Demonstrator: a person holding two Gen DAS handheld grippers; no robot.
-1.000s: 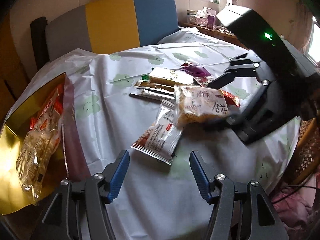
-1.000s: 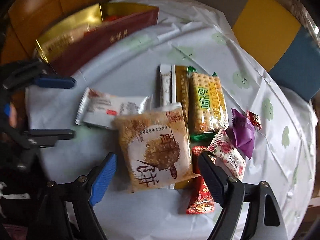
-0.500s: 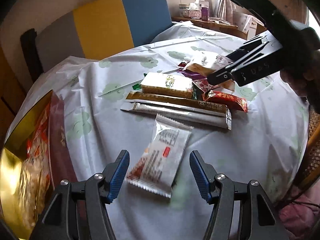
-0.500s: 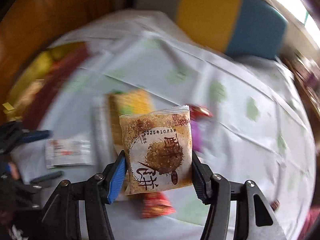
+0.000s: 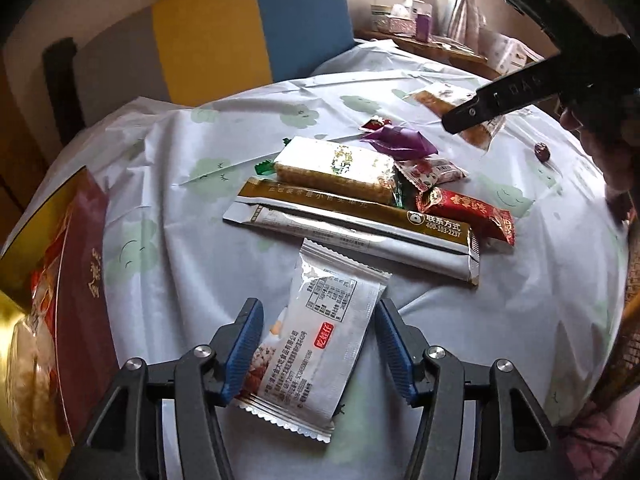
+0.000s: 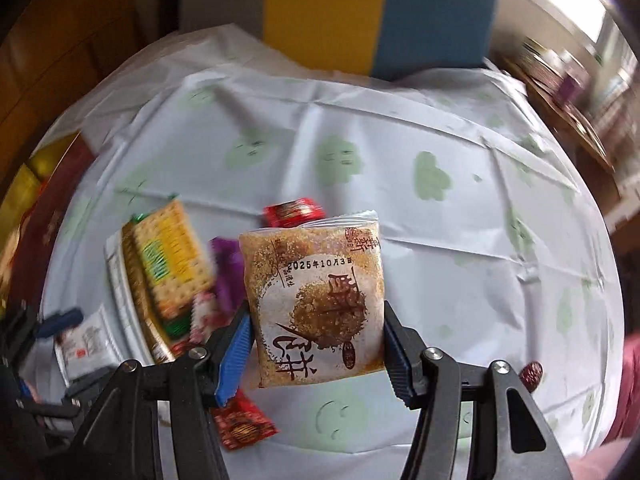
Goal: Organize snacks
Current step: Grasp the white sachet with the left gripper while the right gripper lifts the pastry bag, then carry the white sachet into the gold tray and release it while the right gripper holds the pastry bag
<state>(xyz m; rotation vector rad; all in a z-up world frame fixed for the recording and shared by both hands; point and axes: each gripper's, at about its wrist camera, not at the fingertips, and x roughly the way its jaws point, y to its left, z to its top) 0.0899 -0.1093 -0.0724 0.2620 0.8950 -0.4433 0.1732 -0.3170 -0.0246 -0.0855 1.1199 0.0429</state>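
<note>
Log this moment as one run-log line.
right tool: shut on brown cake packet, lifted | left tool: closing around white snack packet on tablecloth

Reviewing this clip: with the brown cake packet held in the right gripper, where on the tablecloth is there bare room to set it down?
Bare cloth lies right of the brown cake packet, between it and the small dark red candy, and toward the chair-side edge of the tablecloth. It is crowded left of the packet: cracker pack, purple wrapper and red packets lie heaped together.
</note>
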